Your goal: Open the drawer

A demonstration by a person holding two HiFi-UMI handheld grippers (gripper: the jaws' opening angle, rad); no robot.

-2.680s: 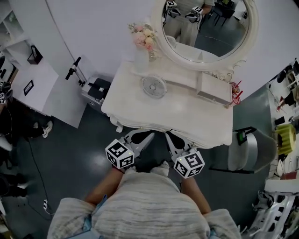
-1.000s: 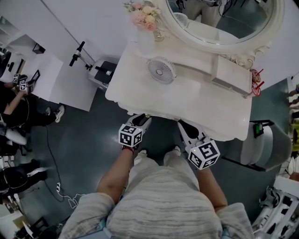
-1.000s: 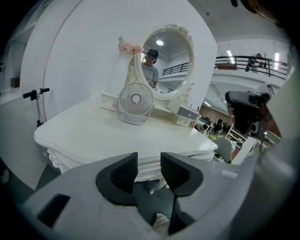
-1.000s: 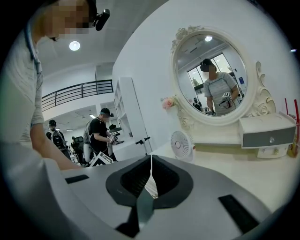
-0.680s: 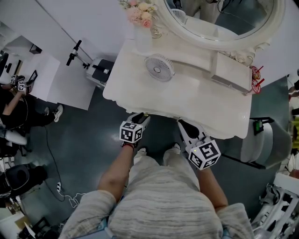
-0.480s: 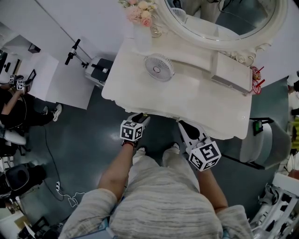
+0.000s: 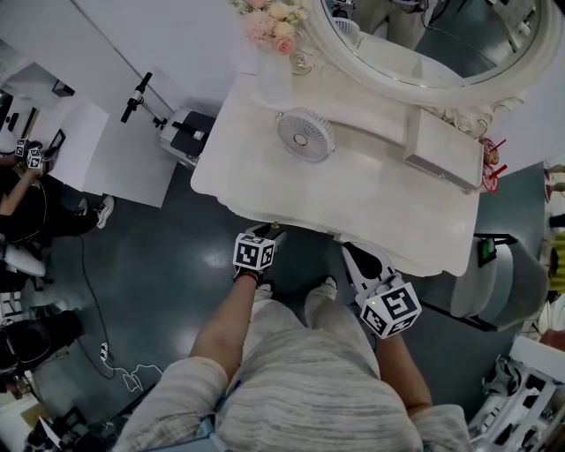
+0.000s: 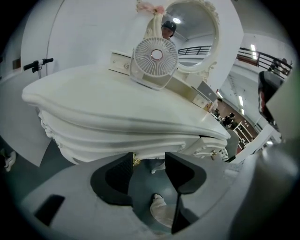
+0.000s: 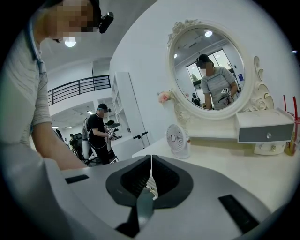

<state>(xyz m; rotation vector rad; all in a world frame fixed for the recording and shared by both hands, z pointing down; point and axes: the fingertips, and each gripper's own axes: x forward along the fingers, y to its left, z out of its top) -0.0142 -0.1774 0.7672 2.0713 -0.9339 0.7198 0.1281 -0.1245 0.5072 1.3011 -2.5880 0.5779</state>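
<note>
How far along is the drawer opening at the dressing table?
Done: nothing; the drawer front under the dressing table top looks flush and closed. In hand: the left gripper faces it; its jaws have just been opening and stand apart, with the gold knob by the left jaw's tip, ungripped. The right gripper is shut, empty. Left: grip the knob and pull.

A white fan (image 7: 302, 139) stands near the oval mirror (image 7: 424, 44) and flowers (image 7: 272, 19).

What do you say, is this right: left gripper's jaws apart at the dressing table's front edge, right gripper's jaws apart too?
Wrong on the right gripper: the right gripper view shows its jaws shut, nothing between them. The left gripper does have its jaws apart, having just been opening, empty, at the dressing table front edge.
</note>
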